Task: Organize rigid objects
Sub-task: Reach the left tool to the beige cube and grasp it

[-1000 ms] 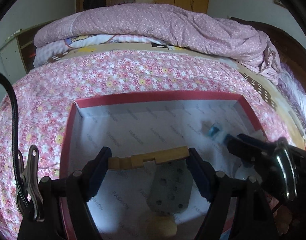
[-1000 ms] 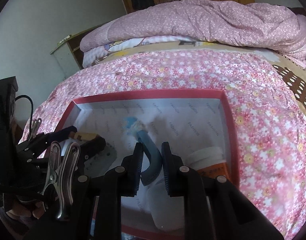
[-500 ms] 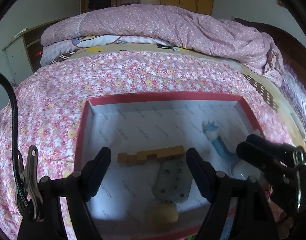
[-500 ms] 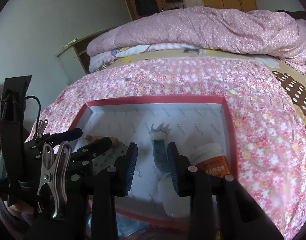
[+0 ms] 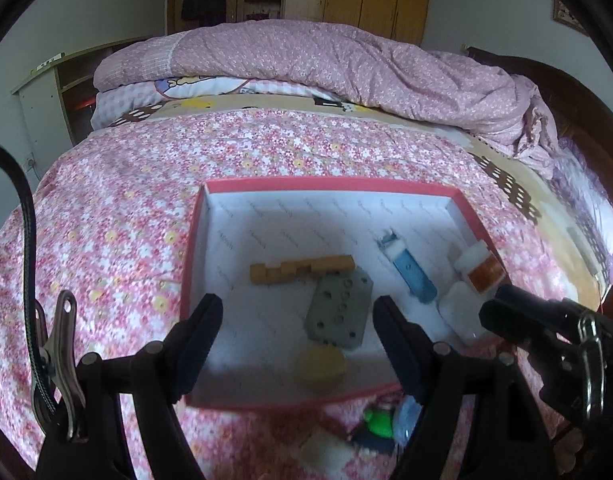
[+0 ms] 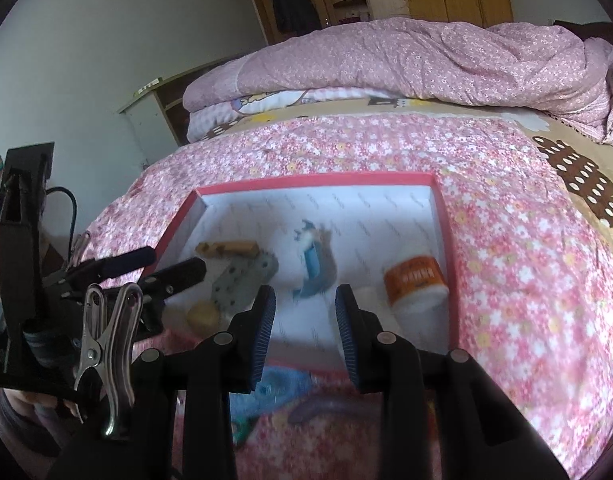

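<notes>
Box mostly packed, both claws empty & spread wide

Red box [image 5: 194,240] has wooden block [image 5: 302,269], grey plate [image 5: 340,308], blue tool [image 5: 410,276], orange-label bottle [image 6: 416,280] inside; left gripper [image 5: 296,340] & right gripper [image 6: 304,320] holding nothing. Green bits [image 5: 376,426] outside are prob left to do.

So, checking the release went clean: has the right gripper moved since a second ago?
Yes. The right gripper has opened and pulled back from the blue tool, toward the red box's near edge.

Both my wrist cameras look forward and down over the bed, from near the red box [image 5: 470,216] [image 6: 442,216] (shared, seen from opposite sides).
</notes>
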### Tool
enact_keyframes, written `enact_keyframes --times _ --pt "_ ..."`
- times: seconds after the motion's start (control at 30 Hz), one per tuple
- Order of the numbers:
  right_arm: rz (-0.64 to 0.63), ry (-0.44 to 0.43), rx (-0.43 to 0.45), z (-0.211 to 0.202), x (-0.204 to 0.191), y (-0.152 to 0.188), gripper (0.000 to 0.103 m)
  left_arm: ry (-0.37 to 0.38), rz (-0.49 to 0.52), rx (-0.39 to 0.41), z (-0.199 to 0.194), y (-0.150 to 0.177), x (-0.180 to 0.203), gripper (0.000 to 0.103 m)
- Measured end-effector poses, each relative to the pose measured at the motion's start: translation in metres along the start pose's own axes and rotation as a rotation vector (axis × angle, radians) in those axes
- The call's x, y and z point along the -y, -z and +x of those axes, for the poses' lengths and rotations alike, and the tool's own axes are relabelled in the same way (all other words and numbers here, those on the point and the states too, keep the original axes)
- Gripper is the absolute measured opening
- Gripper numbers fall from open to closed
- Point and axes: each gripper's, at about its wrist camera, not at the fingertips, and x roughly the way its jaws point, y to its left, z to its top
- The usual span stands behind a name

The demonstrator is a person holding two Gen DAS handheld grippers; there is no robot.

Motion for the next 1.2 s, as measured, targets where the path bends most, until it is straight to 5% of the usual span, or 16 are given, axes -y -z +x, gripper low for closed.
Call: enact_keyframes --times 0.53,1.0,1.2 --pt "-0.107 0.034 -0.044 -0.031 -0.01 0.061 0.033 0.01 -0.004 -0.026 -0.029 0.045 -0.003 0.081" --pt "-0.057 0.041 -0.118 -0.029 0.009 0.108 0.033 0.008 -0.045 -0.093 -0.016 0.071 -0.005 0.081" --pt "-0.03 0.024 -0.113 -0.027 0.015 0.112 0.033 -0.007 -0.048 -0.109 -0.007 0.075 -0.002 0.072"
